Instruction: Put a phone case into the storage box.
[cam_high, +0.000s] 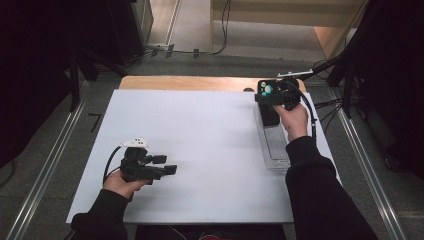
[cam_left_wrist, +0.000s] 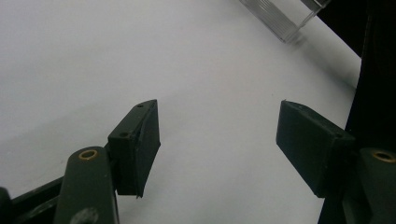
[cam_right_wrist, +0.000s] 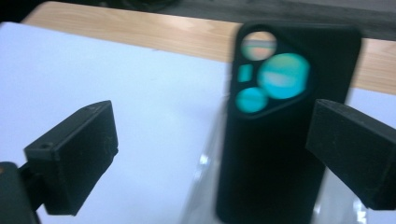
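A black phone case (cam_right_wrist: 271, 154) with round camera cutouts that show teal stands tilted up at the far end of a clear plastic tray (cam_high: 274, 147). My right gripper (cam_right_wrist: 210, 126) is at the case with its jaws wide apart. The left pad stands well off the case, and the right pad overlaps its right edge. In the high view the right gripper (cam_high: 270, 97) and the case (cam_high: 269, 112) are at the far right of the white board. My left gripper (cam_high: 167, 164) hovers low at the near left, open and empty (cam_left_wrist: 219, 140).
The white board (cam_high: 200, 130) lies on a wooden table (cam_high: 190, 82). A corner of the clear tray (cam_left_wrist: 285, 18) shows far off in the left gripper view. Dark stands and cables crowd the floor at both sides.
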